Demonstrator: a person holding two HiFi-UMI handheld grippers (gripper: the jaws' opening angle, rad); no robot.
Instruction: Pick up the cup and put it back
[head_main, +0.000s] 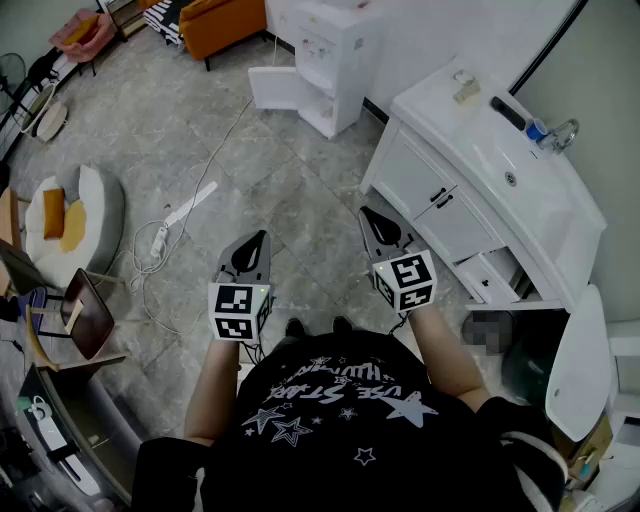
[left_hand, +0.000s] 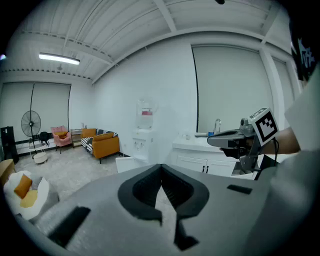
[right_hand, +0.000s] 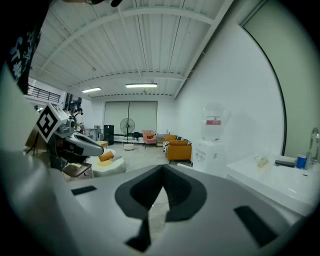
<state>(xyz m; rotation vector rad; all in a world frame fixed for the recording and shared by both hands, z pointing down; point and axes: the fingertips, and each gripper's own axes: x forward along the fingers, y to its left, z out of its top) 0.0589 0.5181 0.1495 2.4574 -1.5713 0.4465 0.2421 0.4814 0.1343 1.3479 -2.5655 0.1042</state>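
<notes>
A small blue cup (head_main: 537, 130) stands beside the tap at the far right end of the white washbasin counter (head_main: 470, 125); it also shows in the right gripper view as the blue cup (right_hand: 300, 161). Both grippers hang over the floor in front of the person, well short of the counter. My left gripper (head_main: 262, 237) is shut, its jaws meeting at the tip with nothing between them, as the left gripper (left_hand: 161, 166) shows in its own view. My right gripper (head_main: 367, 213) is shut and empty too, seen close up as the right gripper (right_hand: 162, 168).
The basin cabinet has an open lower drawer (head_main: 495, 277). A water dispenser (head_main: 325, 55) stands at the back wall, an orange sofa (head_main: 222, 20) behind it. A power strip with its cord (head_main: 160, 240) lies on the floor left, near a round cushioned seat (head_main: 78, 215).
</notes>
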